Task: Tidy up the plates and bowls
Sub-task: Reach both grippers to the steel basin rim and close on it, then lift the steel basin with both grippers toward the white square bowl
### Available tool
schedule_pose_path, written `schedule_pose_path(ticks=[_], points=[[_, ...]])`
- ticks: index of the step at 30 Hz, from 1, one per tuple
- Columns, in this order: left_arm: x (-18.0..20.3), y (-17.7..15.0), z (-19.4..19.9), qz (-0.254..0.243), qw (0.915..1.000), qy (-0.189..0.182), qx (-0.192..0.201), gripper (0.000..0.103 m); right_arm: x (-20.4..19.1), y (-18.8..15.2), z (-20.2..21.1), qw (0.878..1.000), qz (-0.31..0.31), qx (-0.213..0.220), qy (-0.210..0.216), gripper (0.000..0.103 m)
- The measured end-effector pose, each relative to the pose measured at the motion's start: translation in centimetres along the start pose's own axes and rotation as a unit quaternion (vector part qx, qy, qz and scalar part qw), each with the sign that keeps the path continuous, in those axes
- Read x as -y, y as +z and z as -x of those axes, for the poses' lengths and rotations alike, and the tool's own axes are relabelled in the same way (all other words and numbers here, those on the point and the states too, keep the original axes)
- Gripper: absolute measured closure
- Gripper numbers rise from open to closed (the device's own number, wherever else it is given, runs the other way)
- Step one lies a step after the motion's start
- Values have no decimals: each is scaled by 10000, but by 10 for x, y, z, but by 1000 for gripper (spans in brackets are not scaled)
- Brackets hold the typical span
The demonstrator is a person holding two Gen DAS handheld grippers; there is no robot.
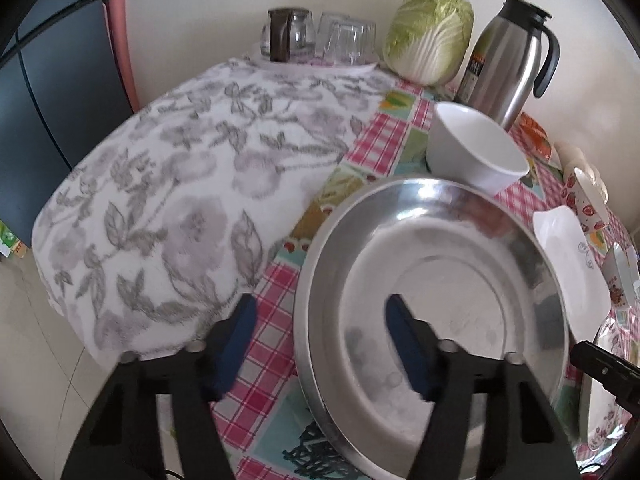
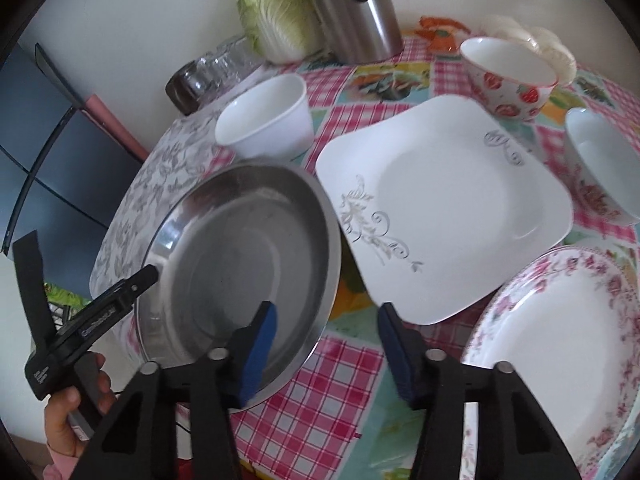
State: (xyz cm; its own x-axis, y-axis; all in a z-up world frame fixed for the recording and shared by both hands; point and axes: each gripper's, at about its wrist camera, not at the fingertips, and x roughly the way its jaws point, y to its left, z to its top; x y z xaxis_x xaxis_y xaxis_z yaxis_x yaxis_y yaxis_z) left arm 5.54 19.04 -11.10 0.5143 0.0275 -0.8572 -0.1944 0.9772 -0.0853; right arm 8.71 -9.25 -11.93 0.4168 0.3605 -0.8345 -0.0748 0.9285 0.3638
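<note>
A round steel plate (image 1: 432, 300) lies on the checked tablecloth (image 1: 276, 340). My left gripper (image 1: 322, 336) straddles its left rim, one pad outside and one over the plate's inside, and neither touches the metal. In the right wrist view my right gripper (image 2: 328, 346) straddles the right rim of the same steel plate (image 2: 240, 248), also open with a gap on both sides. Behind the plate stands a plain white bowl (image 2: 268, 120). To the right of the steel plate lie a square white plate (image 2: 440, 208) and a round floral plate (image 2: 560, 340).
A strawberry-patterned bowl (image 2: 512, 76) and another bowl (image 2: 604, 164) sit at the back right. A cabbage (image 1: 428, 36), a steel jug (image 1: 508, 60) and upturned glasses (image 1: 344, 40) line the wall. A floral cloth (image 1: 180, 200) covers the table's left part. A person's hand (image 2: 72, 412) holds the left tool.
</note>
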Motion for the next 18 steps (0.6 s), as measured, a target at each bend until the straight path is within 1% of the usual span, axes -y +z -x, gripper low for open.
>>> schedule_pose_path(ticks=[1, 3, 5, 6, 8, 9, 11, 18], points=[[0, 0, -3, -10, 10000, -22, -43, 49, 0, 0, -3, 10000, -8, -48, 22, 58], [-1, -1, -7, -11, 9999, -93, -112, 61, -1, 1, -8, 9999, -5, -107, 15, 66], [-2, -1, -11, -19, 9998, -117, -171, 67, -1, 2, -14, 9999, -19, -157, 31, 69], [-3, -1, -13, -23, 9997, -111, -193, 72, -1, 3, -16, 9998, -31, -186, 40, 72], [-5, -1, -17, -3, 9996, -97, -258, 77, 0, 4, -21, 9996, -40, -258, 43, 79], [-6, -1, -19, 13, 9996, -93, -283, 78, 0, 5, -23, 9996, -40, -275, 48, 83], [-8, -1, -22, 72, 9993, -200, -312, 79, 2, 6, -27, 9995, -65, -290, 66, 86], [-6, 0, -20, 54, 9993, -197, -308, 82, 0, 10, -37, 9994, -63, -330, 94, 89]])
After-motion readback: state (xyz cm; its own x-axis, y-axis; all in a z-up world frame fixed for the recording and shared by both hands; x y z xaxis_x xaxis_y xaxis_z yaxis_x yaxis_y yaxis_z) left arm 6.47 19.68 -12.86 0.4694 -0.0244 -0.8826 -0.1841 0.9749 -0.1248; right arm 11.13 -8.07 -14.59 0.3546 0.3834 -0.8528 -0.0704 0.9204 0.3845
